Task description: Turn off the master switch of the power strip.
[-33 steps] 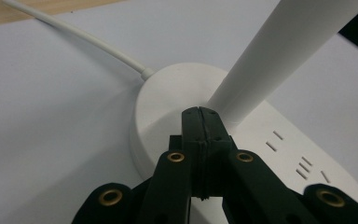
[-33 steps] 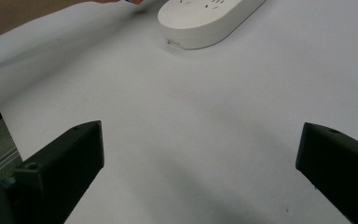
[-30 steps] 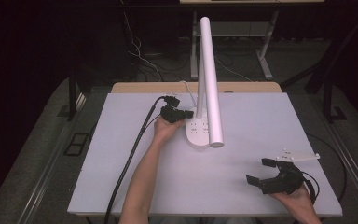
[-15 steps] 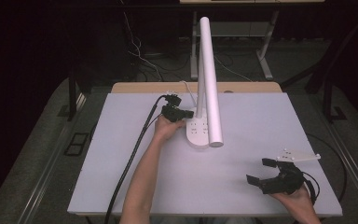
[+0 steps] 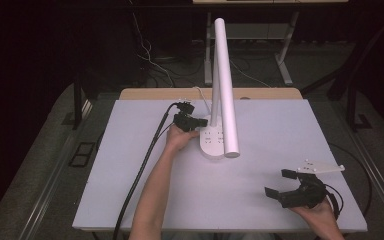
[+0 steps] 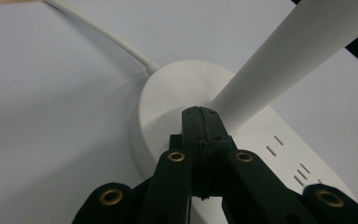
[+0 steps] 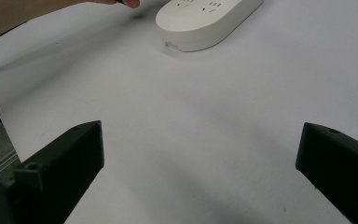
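A white desk lamp stands at the table's far middle. Its oval base (image 5: 211, 141) has socket slots, and its long tube head (image 5: 227, 90) slants toward me. My left gripper (image 5: 199, 123) is shut with nothing between its jaws. In the left gripper view its closed tips (image 6: 200, 115) rest on top of the lamp base (image 6: 168, 93), right at the foot of the stem (image 6: 284, 56). My right gripper (image 5: 278, 183) is held open above the near right of the table, with bare table between its jaws (image 7: 200, 135). The lamp base (image 7: 205, 18) lies far ahead of it.
The lamp's white cord (image 6: 102, 32) runs from the base toward the far table edge. A black cable (image 5: 140, 170) trails from the left gripper along my forearm to the front edge. The white tabletop (image 5: 260, 210) ends in a wooden strip (image 5: 150, 94) at the back.
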{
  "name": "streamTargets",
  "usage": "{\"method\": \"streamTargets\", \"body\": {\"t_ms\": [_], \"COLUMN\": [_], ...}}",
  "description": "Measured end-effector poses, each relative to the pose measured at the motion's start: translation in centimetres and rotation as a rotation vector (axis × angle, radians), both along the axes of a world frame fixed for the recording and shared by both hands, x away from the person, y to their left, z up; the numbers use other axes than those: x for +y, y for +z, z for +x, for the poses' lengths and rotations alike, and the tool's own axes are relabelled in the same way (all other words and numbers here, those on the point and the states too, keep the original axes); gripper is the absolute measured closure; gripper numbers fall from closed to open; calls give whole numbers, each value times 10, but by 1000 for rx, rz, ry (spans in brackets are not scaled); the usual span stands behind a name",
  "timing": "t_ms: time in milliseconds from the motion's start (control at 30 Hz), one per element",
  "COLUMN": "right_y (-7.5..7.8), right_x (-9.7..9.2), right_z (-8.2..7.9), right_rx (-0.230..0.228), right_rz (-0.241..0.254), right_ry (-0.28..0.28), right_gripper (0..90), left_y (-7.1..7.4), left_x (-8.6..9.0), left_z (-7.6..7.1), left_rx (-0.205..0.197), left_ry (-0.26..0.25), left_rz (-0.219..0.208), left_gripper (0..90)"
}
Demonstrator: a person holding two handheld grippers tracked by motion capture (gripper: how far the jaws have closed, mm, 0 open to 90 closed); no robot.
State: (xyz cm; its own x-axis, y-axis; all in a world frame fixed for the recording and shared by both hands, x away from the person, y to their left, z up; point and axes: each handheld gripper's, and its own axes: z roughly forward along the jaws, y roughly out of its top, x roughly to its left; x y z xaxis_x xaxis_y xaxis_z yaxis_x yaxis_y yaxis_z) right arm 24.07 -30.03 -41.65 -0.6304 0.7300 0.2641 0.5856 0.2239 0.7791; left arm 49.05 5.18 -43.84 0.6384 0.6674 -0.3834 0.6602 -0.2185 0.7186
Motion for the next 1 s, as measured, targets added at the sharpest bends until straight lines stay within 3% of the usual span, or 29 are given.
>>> {"method": "streamTargets", "body": {"t_ms": [33,100,267,533,900,1000], "right_y": [0,1,1,1,1,1], "right_x": [0,-1,-3,-4,-3,-4], "right_z": [0,0,0,1,2,3], "right_rx": [0,-3,-2,-8,-12,-9], "right_rz": [1,5,8,10,18,18], "right_ry": [-2,-7,-16,-19,-23,-24], "right_gripper": [2,2,2,2,2,2], "left_y": [1,2,5,28,60,66], "left_x": [1,1,-1,5,21,29], "left_z": [1,1,-3,-9,-25,-31], "left_rx": [-4,0,-27,-96,-172,-192], "left_ry": [-16,-8,-52,-21,-19,-18], "left_rz": [18,-11,20,-7,15,14], "left_gripper": [900,900,900,899,893,856]}}
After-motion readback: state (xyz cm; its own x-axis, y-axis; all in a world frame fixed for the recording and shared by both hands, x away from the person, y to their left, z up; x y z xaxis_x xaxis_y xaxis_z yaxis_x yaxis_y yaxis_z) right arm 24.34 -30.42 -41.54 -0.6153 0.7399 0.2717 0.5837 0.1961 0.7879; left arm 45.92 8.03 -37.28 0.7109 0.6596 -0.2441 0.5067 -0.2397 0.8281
